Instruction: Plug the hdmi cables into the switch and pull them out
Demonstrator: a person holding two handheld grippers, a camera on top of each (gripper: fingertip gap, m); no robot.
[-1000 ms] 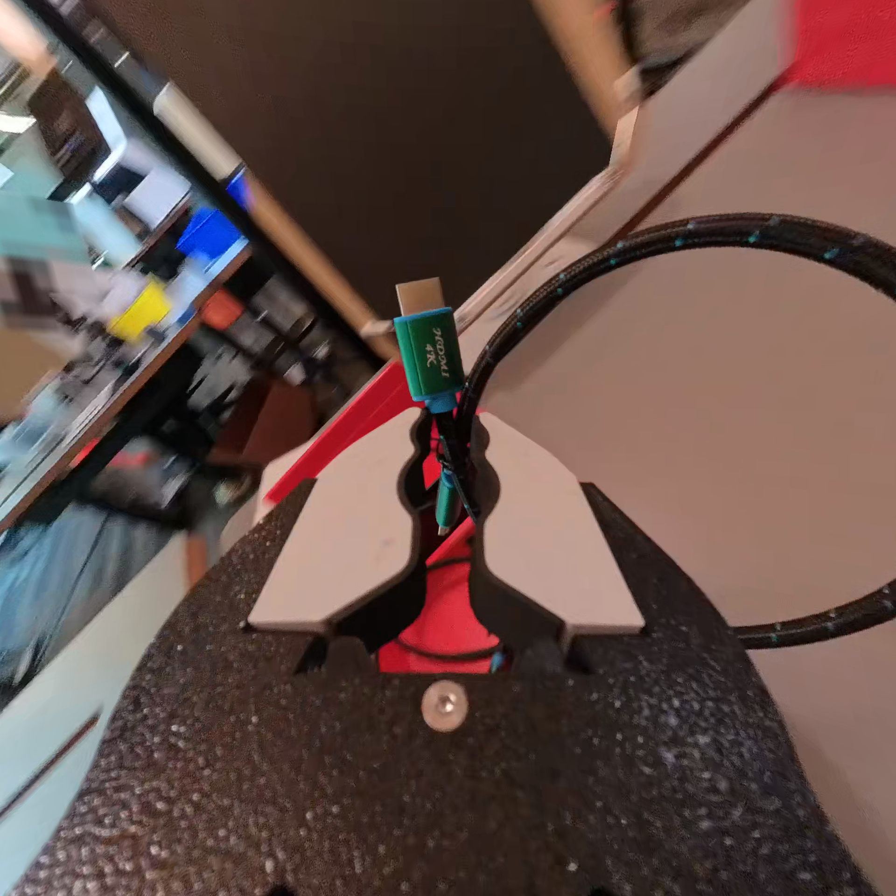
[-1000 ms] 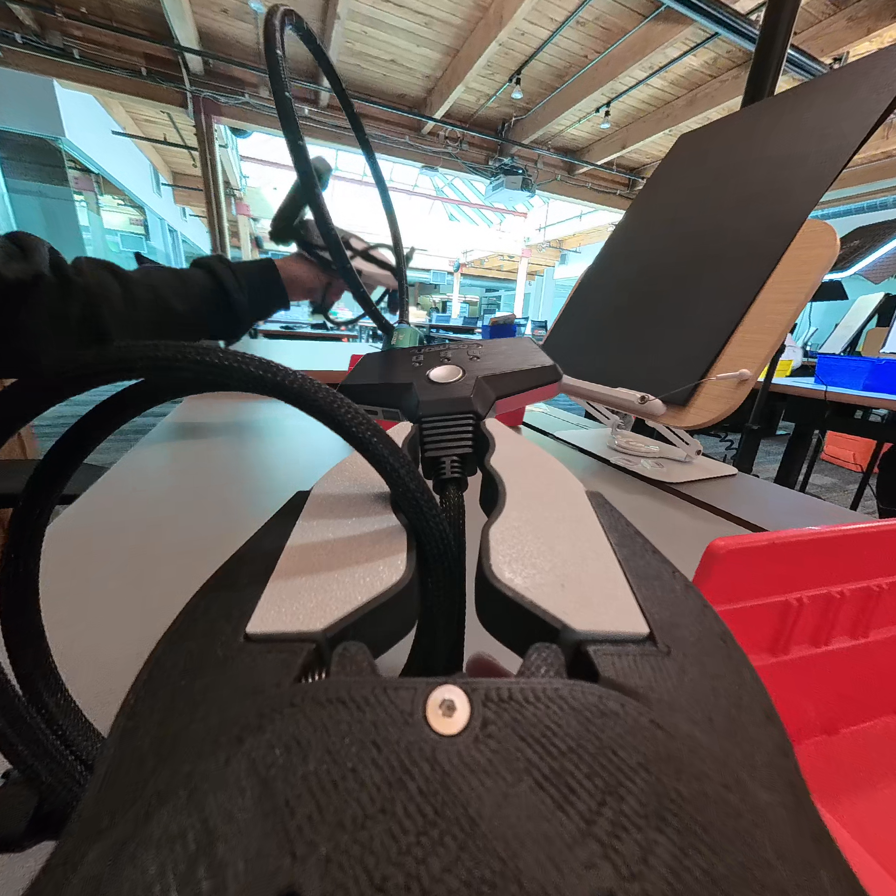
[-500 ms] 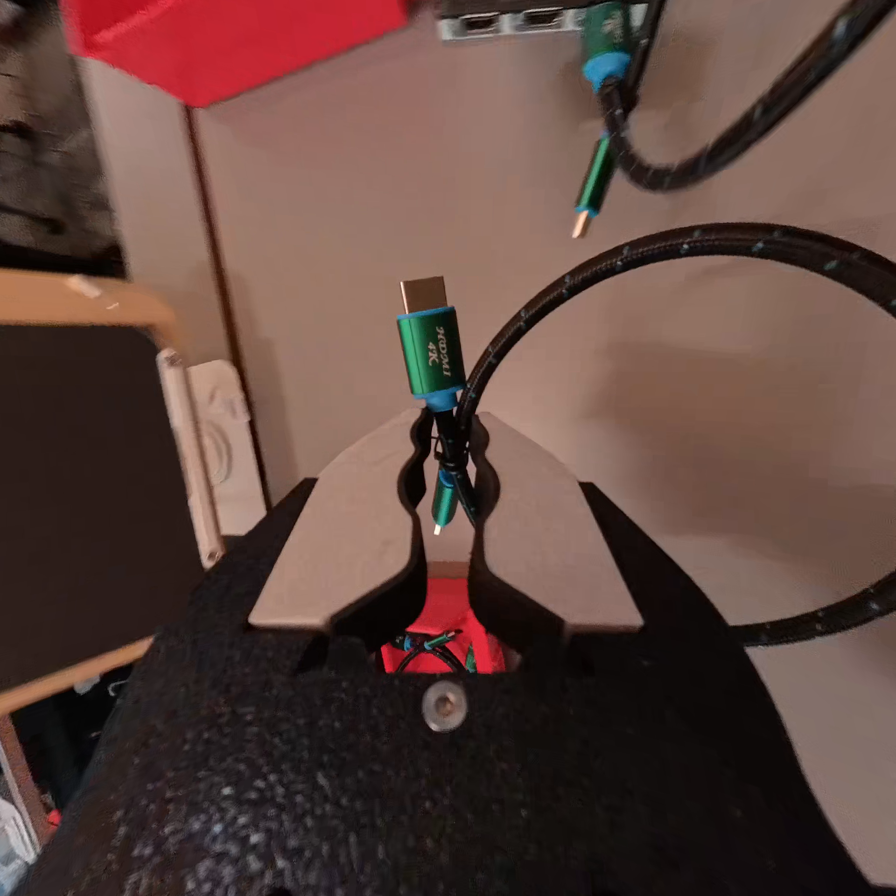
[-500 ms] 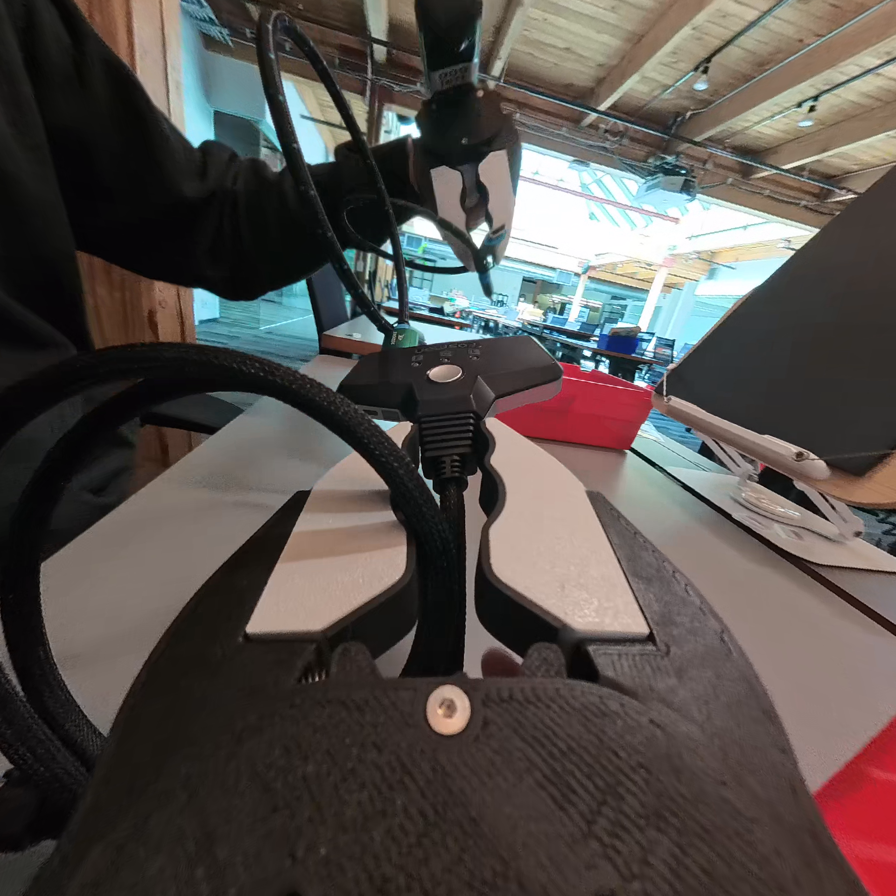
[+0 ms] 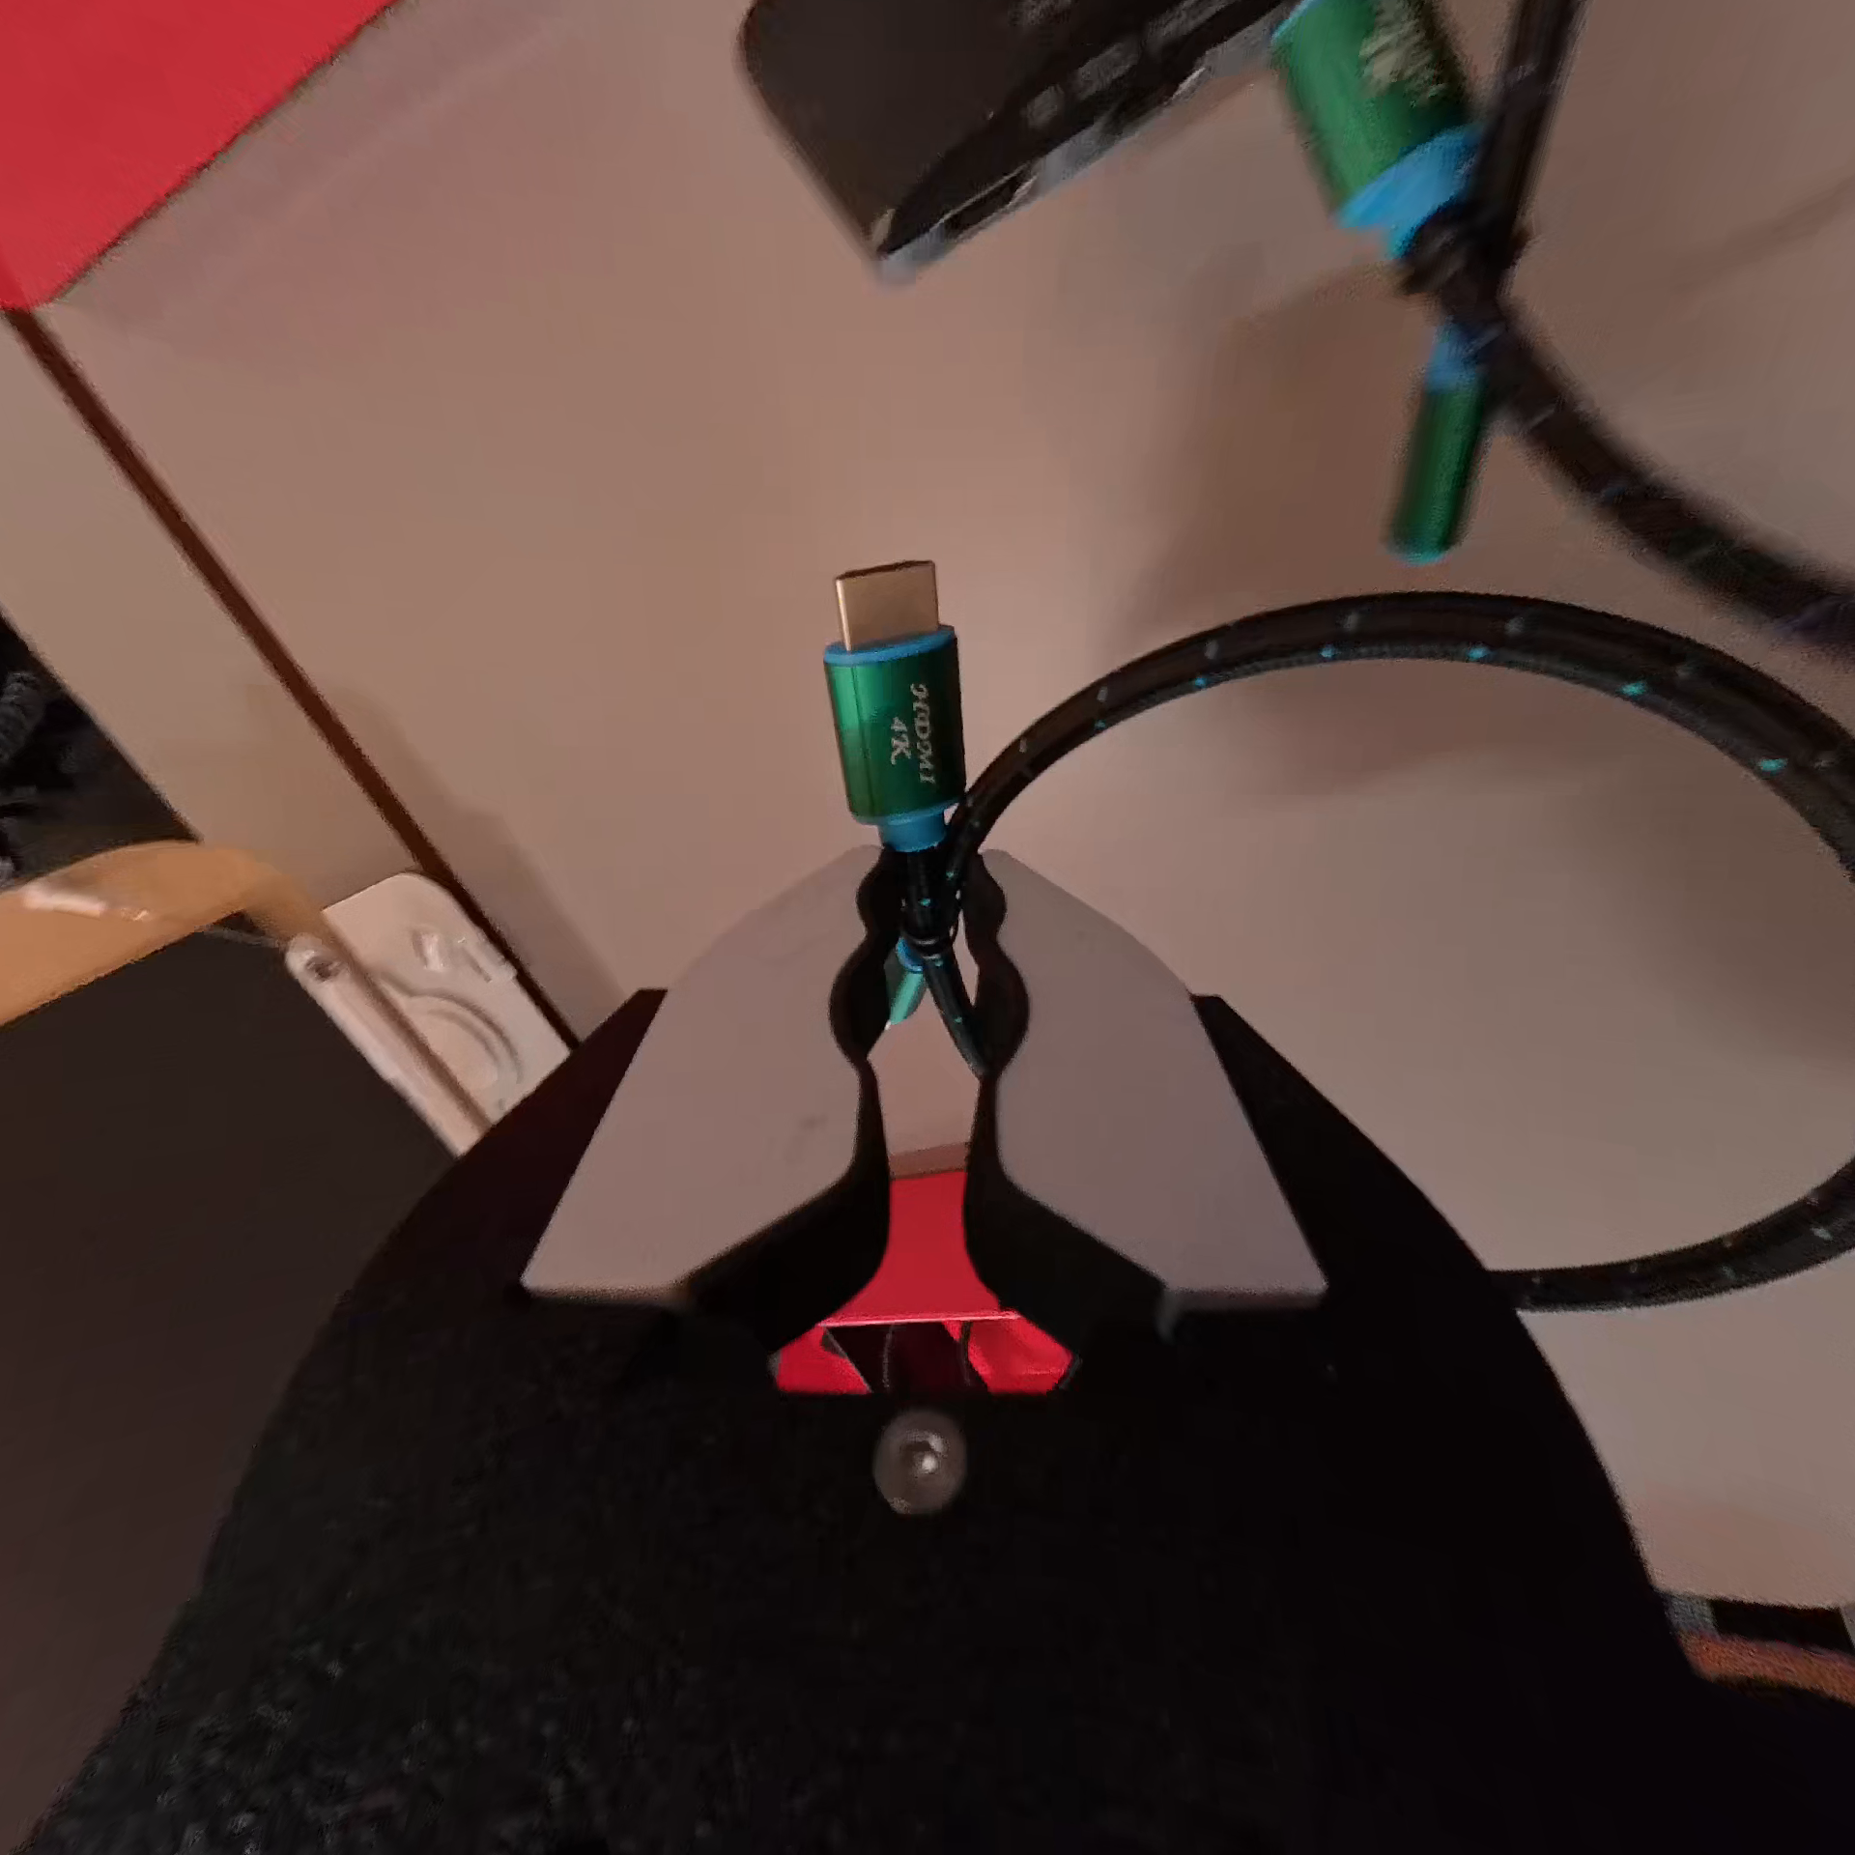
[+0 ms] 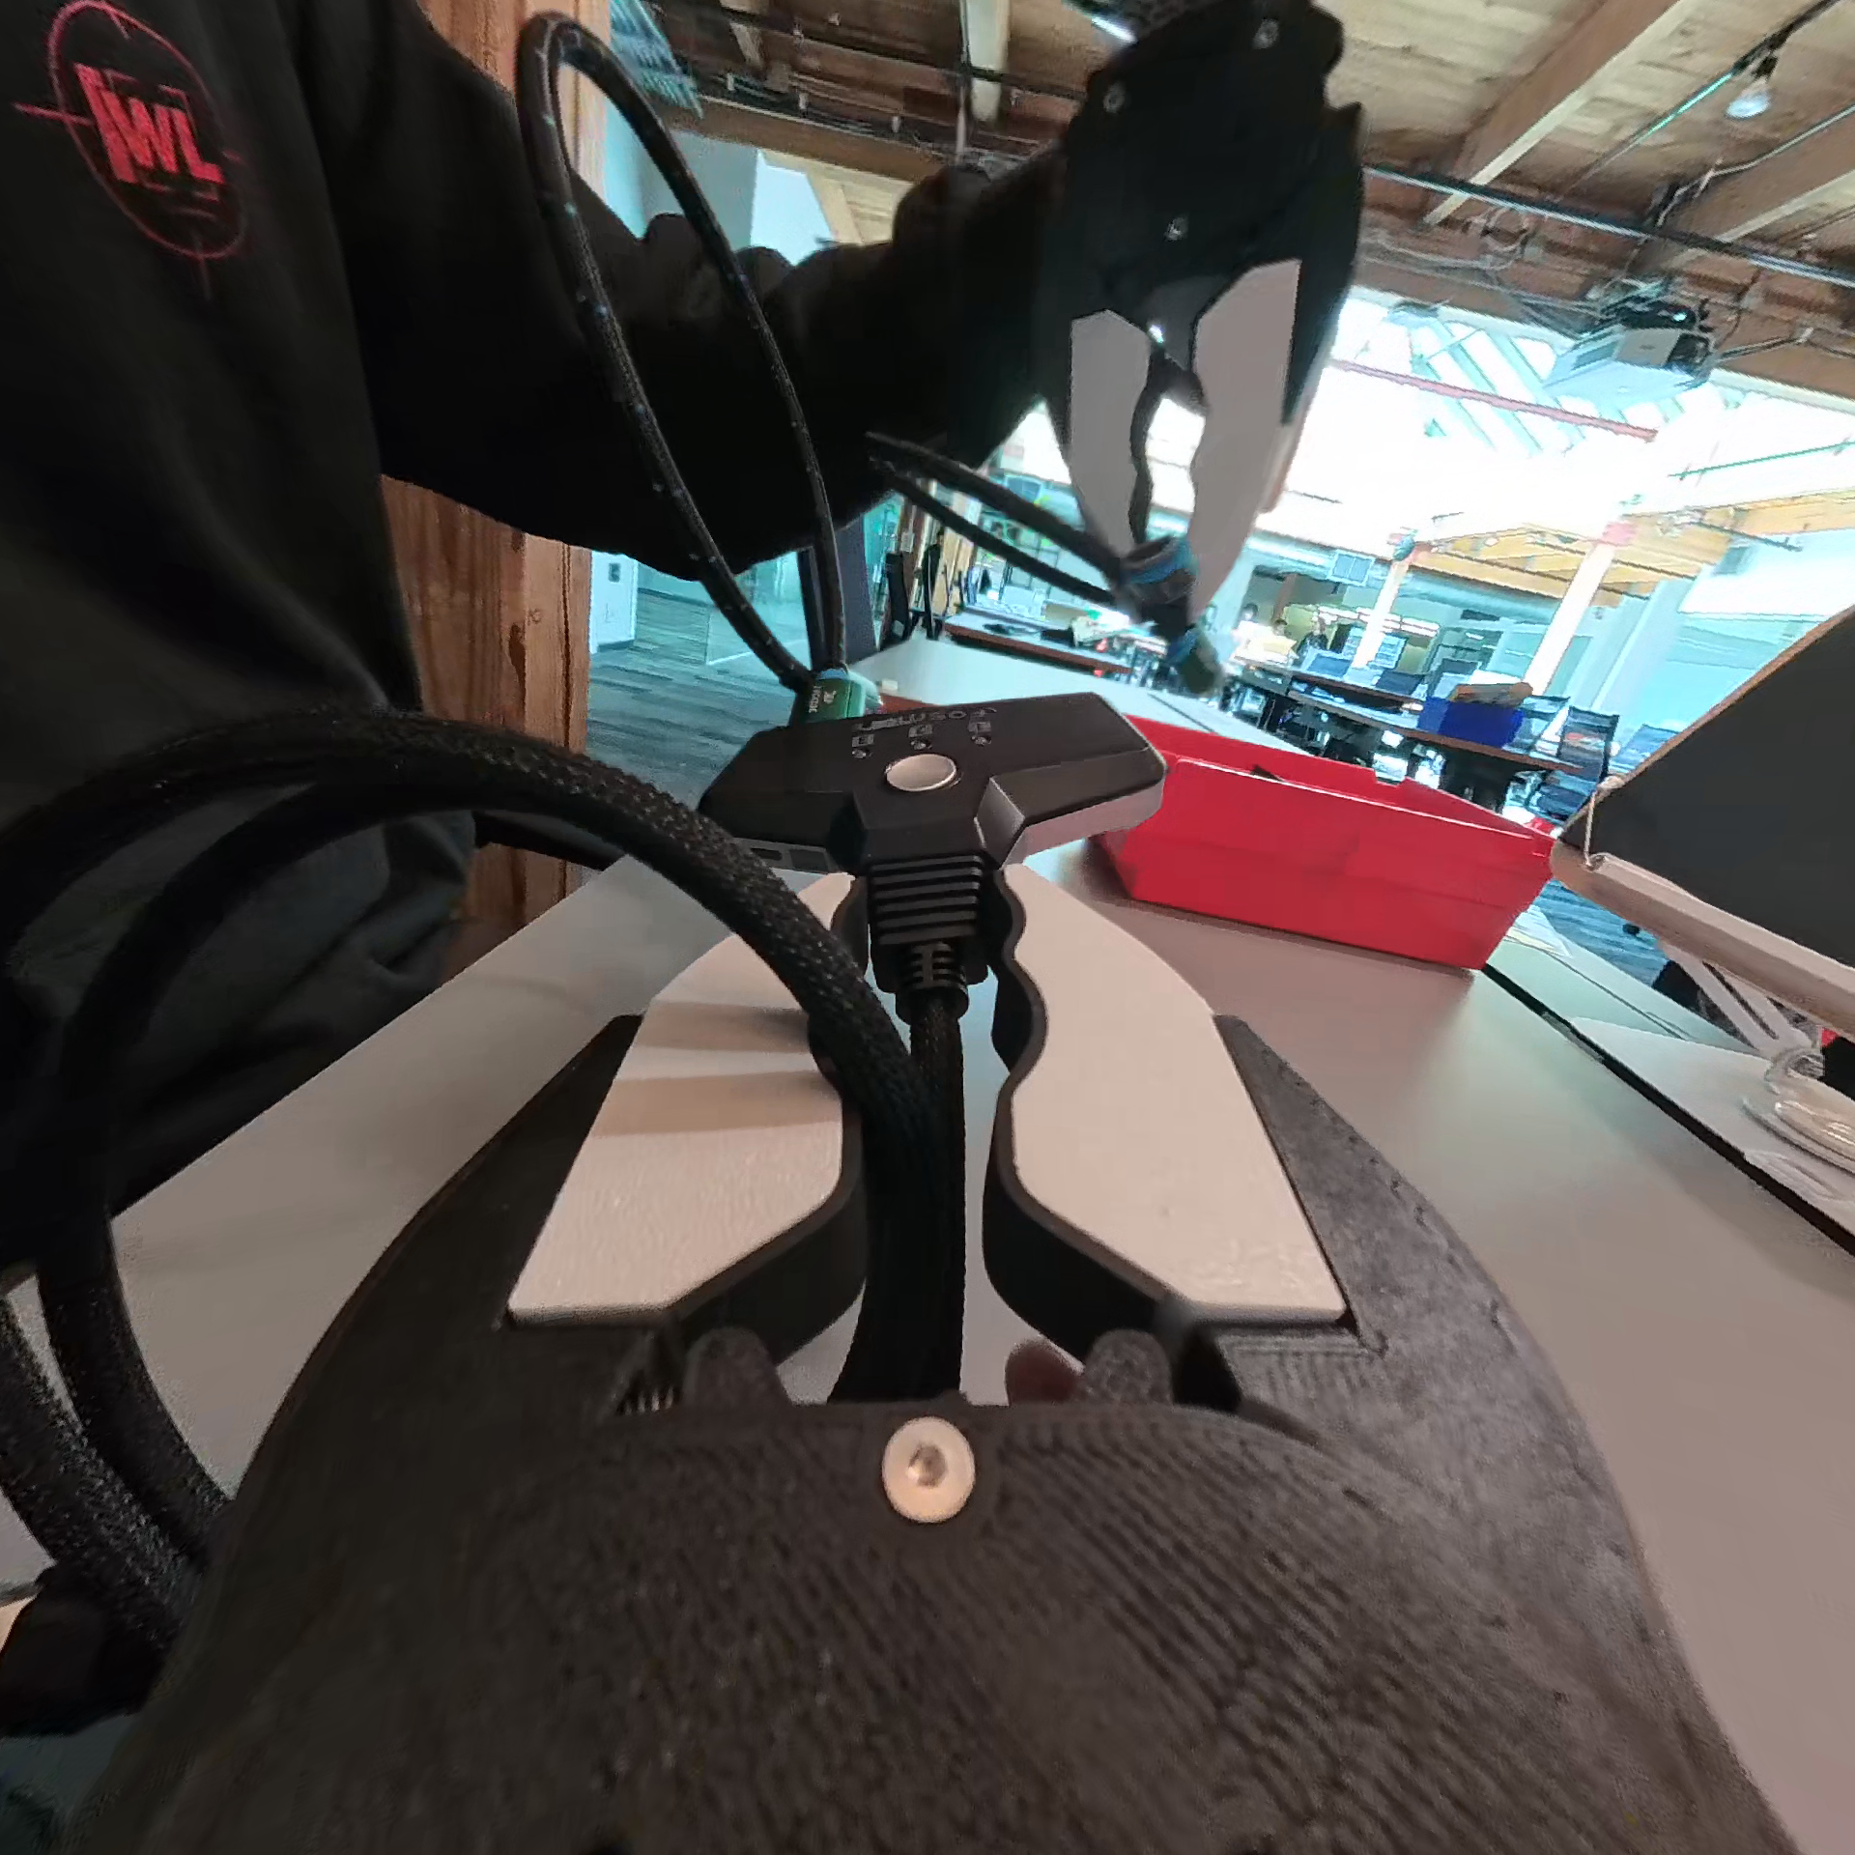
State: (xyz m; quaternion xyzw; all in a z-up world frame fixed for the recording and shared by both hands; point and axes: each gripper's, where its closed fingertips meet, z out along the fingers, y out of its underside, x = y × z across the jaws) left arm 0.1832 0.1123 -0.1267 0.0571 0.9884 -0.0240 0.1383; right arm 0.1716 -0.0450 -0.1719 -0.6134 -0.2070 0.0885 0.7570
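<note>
Braided black cord fills much of both views. From the left wrist camera, the left gripper [image 5: 921, 893] has its fingers pinched on the thin cable just behind a green HDMI plug [image 5: 896, 738], whose gold tip points to 12 o'clock, clear of everything. White lettering runs along the plug's shell. Its cable [image 5: 1405, 642] loops off to 3 o'clock and leaves the frame. At 1 o'clock the black switch [image 5: 964, 130] is blurred and cut by the top edge, its ports hard to make out; a second green plug [image 5: 1380, 110] sits against it, though how deep it is seated cannot be told. A red bin [image 5: 151, 110] is cropped at 11 o'clock above the grey table [image 5: 502, 502].

From the right wrist camera, the right gripper [image 6: 929, 934] has its fingers squeezed on the ribbed strain relief of the switch [image 6: 934, 773], holding it above the table [image 6: 1506, 1154]. Small raised lettering marks the switch's top. A thick black cord [image 6: 502, 773] arcs across at 9 o'clock, hiding part of the left finger. A person's black sleeve [image 6: 251, 402], bearing a red emblem, blocks the upper left. The red bin [image 6: 1325, 853] stands at 2 o'clock behind the switch.
</note>
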